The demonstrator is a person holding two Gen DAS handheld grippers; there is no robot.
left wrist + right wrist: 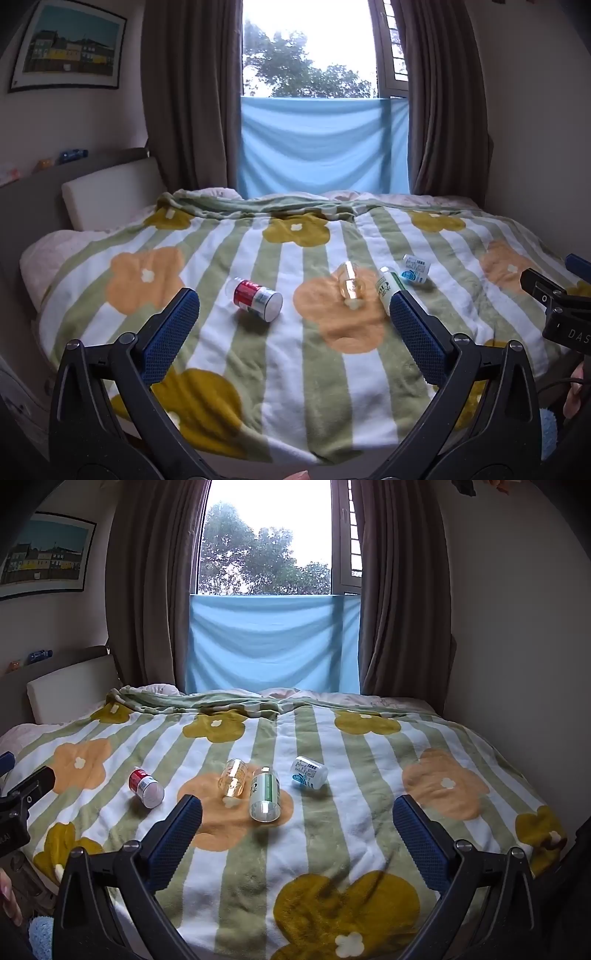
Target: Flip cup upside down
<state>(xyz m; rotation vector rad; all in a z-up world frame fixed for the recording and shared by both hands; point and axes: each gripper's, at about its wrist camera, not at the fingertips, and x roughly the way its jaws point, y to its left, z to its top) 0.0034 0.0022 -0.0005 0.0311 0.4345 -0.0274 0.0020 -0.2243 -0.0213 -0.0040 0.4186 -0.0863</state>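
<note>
Your left tool (293, 308) is spread wide with nothing between its blue pads, and your right tool (297, 814) is spread just as wide and equally empty. Both hover above the near edge of the bed (480, 738), which is covered by a striped blanket (317, 849) with orange and mustard flowers.

Ahead of the right tool, slightly to its left, the clear cup (232, 783) lies on its side on an orange flower. Just beside it on the right lies a green-labelled bottle (264, 794), its base toward you. Farther right and a little beyond is a blue-and-white container (308, 772), also lying down. Well off to the left lies a red-and-white can (146, 788).

From the left tool, the cup (350, 284) is ahead and a little to the right.

Beyond the things the blanket runs flat to a rumpled fold. Behind it hang a blue cloth (273, 642) and brown curtains (402, 590) around the window (266, 546).
</note>
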